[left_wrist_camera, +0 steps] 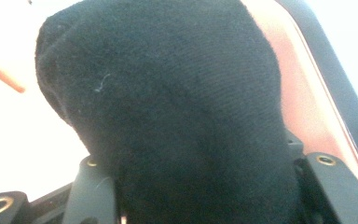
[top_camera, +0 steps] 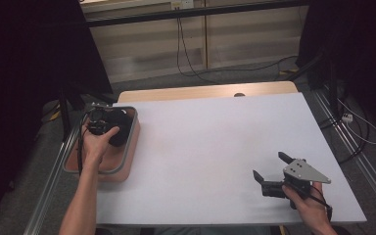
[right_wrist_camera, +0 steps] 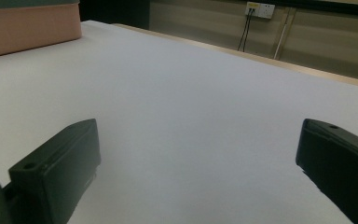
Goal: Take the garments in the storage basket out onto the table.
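fabric, black and knitted [left_wrist_camera: 168, 116], bulges between the jaws of the left tool [top_camera: 103, 125], which are clamped on it from both sides; in the left gripper view the cloth swells up from between the two black jaws and hides most of what lies behind. it looks like a sock or a similar soft piece, though the exact kind cannot be told. in the high view the left tool sits over the pink tray [top_camera: 127, 156] at the left edge of the bench [top_camera: 210, 147], and the dark bundle is inside the tray's grey rim, toward its far end. the tray's pink inner wall shows just right of the fabric in the left gripper view.

the right tool [top_camera: 270, 172] is held low at the near right part of the bench, well apart from the tray, its jaws spread wide with only bare white surface between them. the right gripper view looks across the bench toward the pink tray's outer side at the far left.
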A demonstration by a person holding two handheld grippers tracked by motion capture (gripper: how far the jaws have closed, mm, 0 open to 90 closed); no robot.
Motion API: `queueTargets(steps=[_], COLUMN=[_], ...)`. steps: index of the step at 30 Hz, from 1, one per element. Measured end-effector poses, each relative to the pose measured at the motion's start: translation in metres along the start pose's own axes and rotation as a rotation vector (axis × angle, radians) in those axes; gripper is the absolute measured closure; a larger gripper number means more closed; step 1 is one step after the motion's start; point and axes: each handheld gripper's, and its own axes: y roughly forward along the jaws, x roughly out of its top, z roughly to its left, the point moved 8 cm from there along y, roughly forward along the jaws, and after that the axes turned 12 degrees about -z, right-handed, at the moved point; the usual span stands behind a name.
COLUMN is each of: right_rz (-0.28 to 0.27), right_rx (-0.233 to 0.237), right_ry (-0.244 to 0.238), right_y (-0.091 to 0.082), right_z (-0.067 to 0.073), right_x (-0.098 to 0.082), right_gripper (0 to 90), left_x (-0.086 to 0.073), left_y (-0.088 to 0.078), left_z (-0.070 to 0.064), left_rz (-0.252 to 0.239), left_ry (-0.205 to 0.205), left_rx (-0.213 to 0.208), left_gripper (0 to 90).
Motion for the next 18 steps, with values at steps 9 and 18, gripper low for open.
queueTargets(steps=[9,18], right_rz=[0.001,-0.002], right_rx=[-0.007,-0.001], right_ry=[-0.003,-0.002], right_y=[0.0,0.0], right_z=[0.0,0.002], right_x=[0.0,0.001], right_gripper=[0.0,0.0], left_x=[0.005,0.012], left_y=[-0.017,-0.029], left_z=[0.001,-0.001], left_rz=[-0.125,-0.231], left_ry=[-0.027,-0.028], left_rx=[0.036,0.023], left_gripper=[44.6,44.5])
